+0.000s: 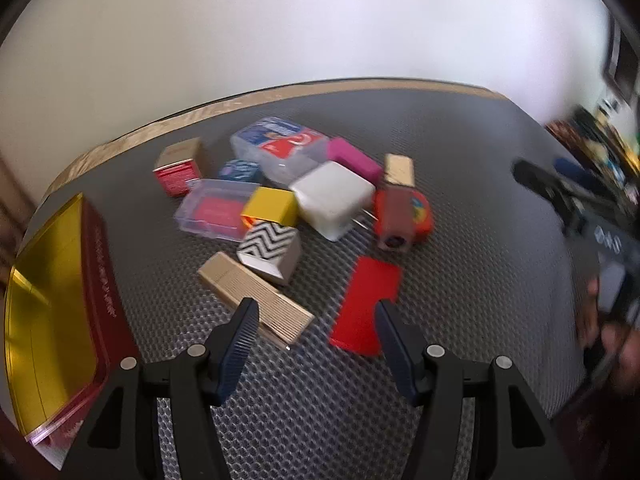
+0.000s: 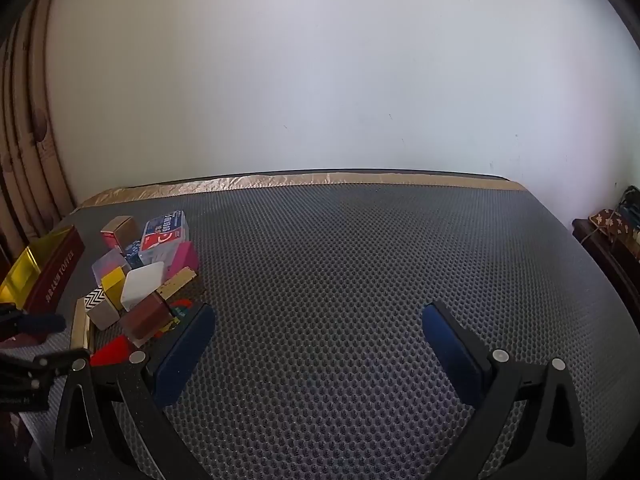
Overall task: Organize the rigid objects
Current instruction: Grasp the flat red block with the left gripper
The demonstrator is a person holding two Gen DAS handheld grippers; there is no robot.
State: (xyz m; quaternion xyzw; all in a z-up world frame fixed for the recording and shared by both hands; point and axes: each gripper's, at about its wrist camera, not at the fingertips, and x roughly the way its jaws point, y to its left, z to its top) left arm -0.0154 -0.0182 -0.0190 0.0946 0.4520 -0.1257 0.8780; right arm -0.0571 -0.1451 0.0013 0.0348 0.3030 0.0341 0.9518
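Note:
A pile of small rigid objects lies on the grey mat [image 1: 460, 200]. In the left wrist view I see a white cube charger [image 1: 334, 198], a yellow box [image 1: 272, 206], a zigzag-patterned box [image 1: 270, 256], a tan ribbed box [image 1: 256, 300], a flat red card [image 1: 366, 304] and a brown block [image 1: 394, 216]. My left gripper [image 1: 316, 312] is open just in front of the pile, its fingertips over the tan box and the red card, gripping nothing. My right gripper [image 2: 318, 316] stands wide open over bare mat, with the pile [image 2: 140, 280] to its left.
An open dark red box with gold lining [image 1: 60, 300] sits at the mat's left edge, also seen from the right wrist [image 2: 52, 268]. Clear plastic cases [image 1: 280, 144], a pink box [image 1: 354, 158] and a red-tan carton [image 1: 178, 166] lie at the pile's back. A white wall stands behind the table.

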